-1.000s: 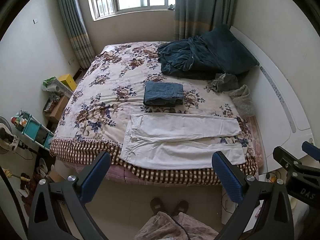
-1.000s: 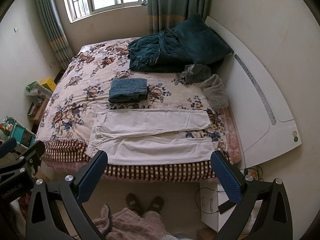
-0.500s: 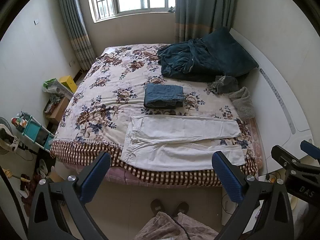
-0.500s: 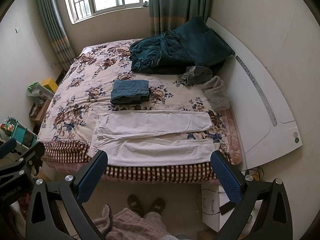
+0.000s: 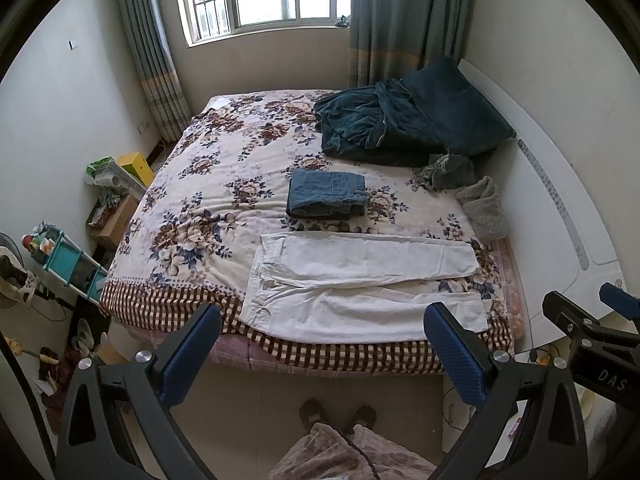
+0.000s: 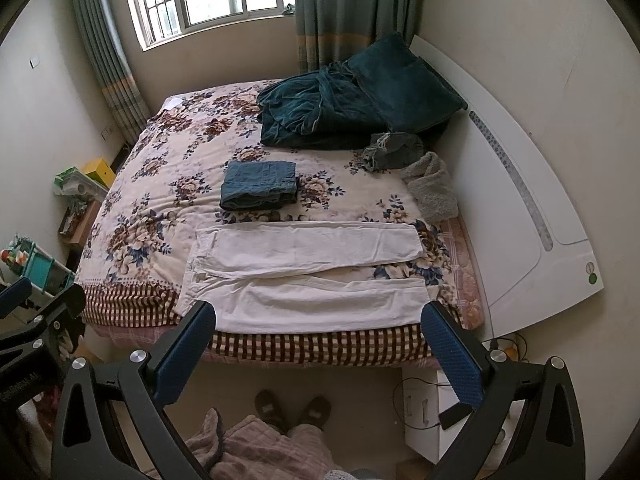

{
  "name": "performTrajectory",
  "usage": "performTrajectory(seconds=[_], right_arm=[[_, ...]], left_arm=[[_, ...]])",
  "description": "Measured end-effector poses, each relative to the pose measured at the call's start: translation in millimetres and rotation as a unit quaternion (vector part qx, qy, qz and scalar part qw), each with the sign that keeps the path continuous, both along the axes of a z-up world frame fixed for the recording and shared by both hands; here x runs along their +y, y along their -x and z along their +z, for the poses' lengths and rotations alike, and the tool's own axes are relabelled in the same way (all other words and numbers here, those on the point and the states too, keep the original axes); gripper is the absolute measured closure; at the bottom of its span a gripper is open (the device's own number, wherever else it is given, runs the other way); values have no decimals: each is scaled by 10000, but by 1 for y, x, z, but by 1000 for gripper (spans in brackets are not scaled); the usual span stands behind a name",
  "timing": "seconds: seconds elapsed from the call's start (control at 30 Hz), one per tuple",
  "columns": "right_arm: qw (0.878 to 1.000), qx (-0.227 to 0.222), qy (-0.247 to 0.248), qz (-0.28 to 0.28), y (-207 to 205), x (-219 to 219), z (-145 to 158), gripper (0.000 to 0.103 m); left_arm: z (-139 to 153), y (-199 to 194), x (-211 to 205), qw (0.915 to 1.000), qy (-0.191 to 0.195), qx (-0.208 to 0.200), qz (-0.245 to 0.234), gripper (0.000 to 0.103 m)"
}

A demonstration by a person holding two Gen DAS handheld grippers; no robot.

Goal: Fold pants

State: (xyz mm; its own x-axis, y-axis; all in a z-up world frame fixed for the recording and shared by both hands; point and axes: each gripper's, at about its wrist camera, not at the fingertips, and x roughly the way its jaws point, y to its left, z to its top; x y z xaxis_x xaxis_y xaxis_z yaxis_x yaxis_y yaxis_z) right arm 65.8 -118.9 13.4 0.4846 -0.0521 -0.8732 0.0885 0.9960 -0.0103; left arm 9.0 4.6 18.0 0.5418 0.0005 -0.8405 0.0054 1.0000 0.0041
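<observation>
White pants (image 5: 360, 276) (image 6: 304, 268) lie flat across the near side of the bed, waist to the left, both legs stretched to the right and slightly apart. My left gripper (image 5: 320, 332) hangs open above the floor, short of the bed's near edge, empty. Held the same way, my right gripper (image 6: 316, 328) is open with nothing between its fingers. Each gripper shows at the side of the other's view. A folded pair of blue jeans (image 5: 326, 194) (image 6: 259, 185) rests behind the white pants.
The floral bedspread (image 5: 208, 200) covers the bed. A dark teal blanket and pillow (image 5: 404, 120) are piled at the far right, with grey clothes (image 5: 480, 204) beside the white headboard (image 5: 560, 208). A person's slippered feet (image 5: 336, 416) stand at the bed's foot. Shelves and boxes (image 5: 64, 256) crowd the left wall.
Both views have tilted down and drawn back a little, so the bed and pants sit slightly lower in frame. Nothing on the bed has moved.
</observation>
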Motion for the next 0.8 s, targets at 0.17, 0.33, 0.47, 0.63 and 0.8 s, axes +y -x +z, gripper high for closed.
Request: performTrajectory(seconds=[0.17, 0.33, 0.47, 0.63, 0.8], right_arm=[[10000, -13, 0, -12, 1, 0, -1, 0], [10000, -6, -23, 1, -3, 1, 1, 0], [10000, 0, -39, 13, -8, 1, 5, 0], [10000, 0, -87, -19, -15, -5, 10, 0], [9997, 51, -158, -155, -31, -23, -7, 0]], left_arm=[[0, 1, 1, 10000, -2, -6, -8, 0], [-1, 3, 2, 10000, 1, -18, -4, 0], [3, 3, -2, 10000, 15, -18, 15, 0], [1, -7, -14, 9999, 29, 23, 117, 0], [-16, -21, -25, 9993, -40, -46, 371, 0]])
